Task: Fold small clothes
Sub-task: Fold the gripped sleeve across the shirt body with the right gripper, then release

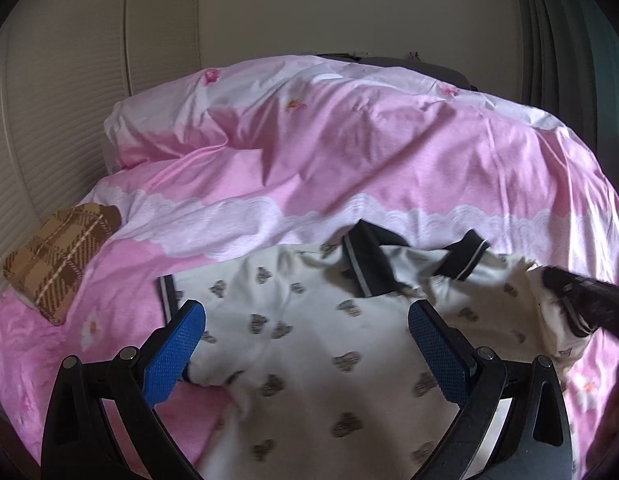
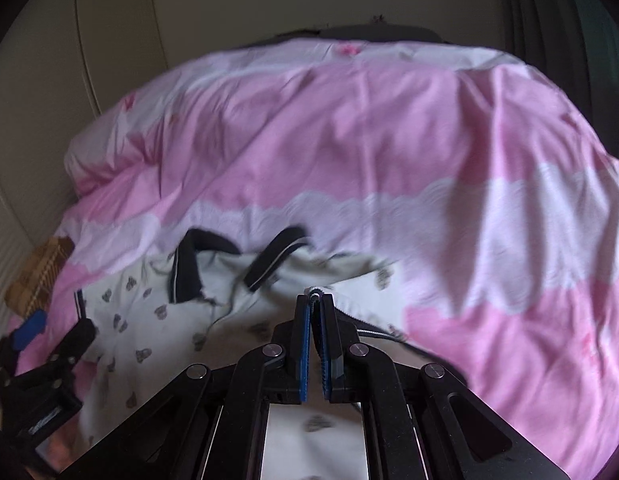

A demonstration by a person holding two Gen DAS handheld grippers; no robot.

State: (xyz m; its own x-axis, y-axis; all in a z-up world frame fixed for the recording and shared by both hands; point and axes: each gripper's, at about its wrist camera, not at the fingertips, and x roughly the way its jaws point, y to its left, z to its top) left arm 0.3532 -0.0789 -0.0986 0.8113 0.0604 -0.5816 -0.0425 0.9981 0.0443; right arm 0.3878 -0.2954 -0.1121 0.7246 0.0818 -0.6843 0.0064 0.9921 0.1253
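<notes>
Small cream shirt (image 1: 309, 344) with grey bear print and a dark collar (image 1: 369, 260). It lies rumpled on the pink quilt (image 1: 349, 152).

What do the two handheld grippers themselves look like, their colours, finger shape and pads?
Both are black plastic linkage grippers with round silver pivot pins. The left gripper has two angular black fingers lined with blue dimpled pads. The right gripper has the same build: black fingers, blue textured pads, and slotted black arms behind.

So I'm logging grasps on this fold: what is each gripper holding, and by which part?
The right gripper is shut on the white printed shirt, pinching its edge on that side. The left gripper is open over the shirt, holding nothing.
</notes>
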